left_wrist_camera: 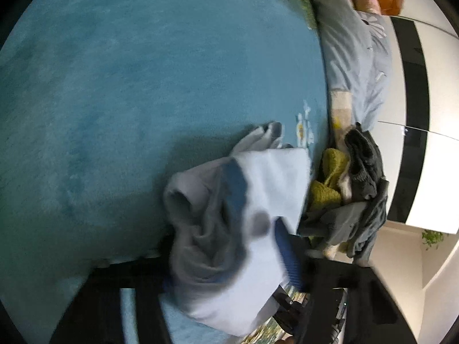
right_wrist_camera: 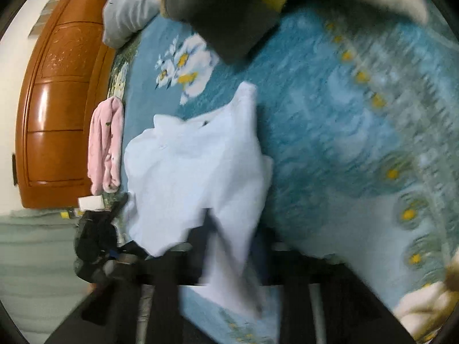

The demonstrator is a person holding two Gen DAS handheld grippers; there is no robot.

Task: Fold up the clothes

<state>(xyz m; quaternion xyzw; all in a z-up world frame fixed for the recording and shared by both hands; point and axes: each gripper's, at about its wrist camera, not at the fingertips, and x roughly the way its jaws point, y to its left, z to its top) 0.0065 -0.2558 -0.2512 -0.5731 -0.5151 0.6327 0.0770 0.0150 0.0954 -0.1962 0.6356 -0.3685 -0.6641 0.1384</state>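
Both grippers pinch the pale lilac-white garment: left gripper (left_wrist_camera: 229, 292) bunching its grey-lined part, right gripper (right_wrist_camera: 229, 281) nearly closed on an edge. It hangs over the teal flowered bedspread (right_wrist_camera: 330, 120). Judged step: spreading; next, lay it flat.

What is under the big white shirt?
Under the white shirt lies the blue flowered blanket, with white and yellow flowers showing beside it. Whatever lies beneath the shirt's middle is covered, so I cannot tell.

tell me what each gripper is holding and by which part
Both hold the white garment: the right gripper pinches an edge; the left gripper grips a bunched grey and blue part.
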